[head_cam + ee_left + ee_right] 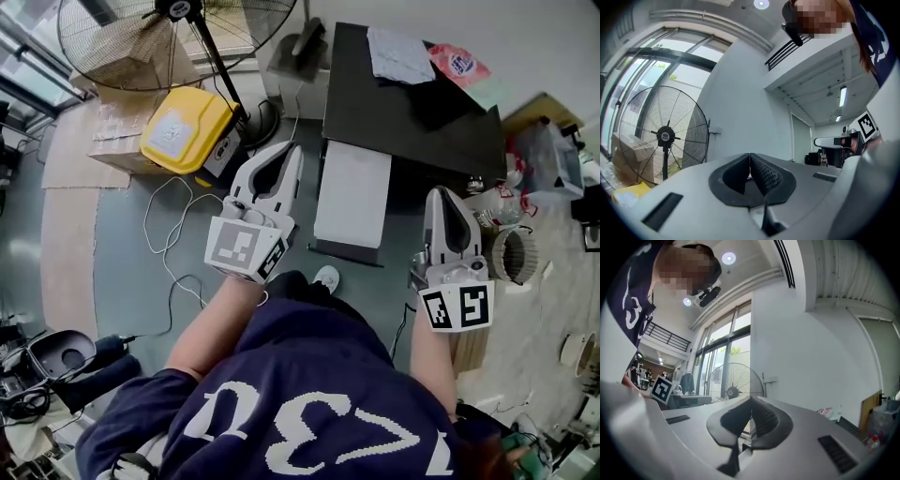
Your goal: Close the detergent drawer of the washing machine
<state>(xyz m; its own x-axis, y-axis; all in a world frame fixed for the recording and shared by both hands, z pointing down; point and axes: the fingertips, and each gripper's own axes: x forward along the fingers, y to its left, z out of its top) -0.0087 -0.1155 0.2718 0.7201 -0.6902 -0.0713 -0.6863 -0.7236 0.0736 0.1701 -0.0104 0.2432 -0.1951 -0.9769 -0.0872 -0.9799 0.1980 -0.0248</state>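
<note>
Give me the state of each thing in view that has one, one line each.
left gripper: shut, nothing between the jaws.
right gripper: shut, nothing between the jaws.
detergent drawer: appears pulled out from the machine's front, not yet closed.
yellow case: lid closed, lying on the floor.
fan: standing upright; cannot tell whether it runs.

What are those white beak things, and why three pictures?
No robot: a person holds a gripper in each hand. The head view looks down from the person's head at the left gripper and right gripper, both shut and empty. The other two pictures come from cameras riding on each gripper. Ahead stands a black-topped machine with a white part jutting out, probably its open drawer; a cloth lies on top. A fan and yellow box stand left.
</note>
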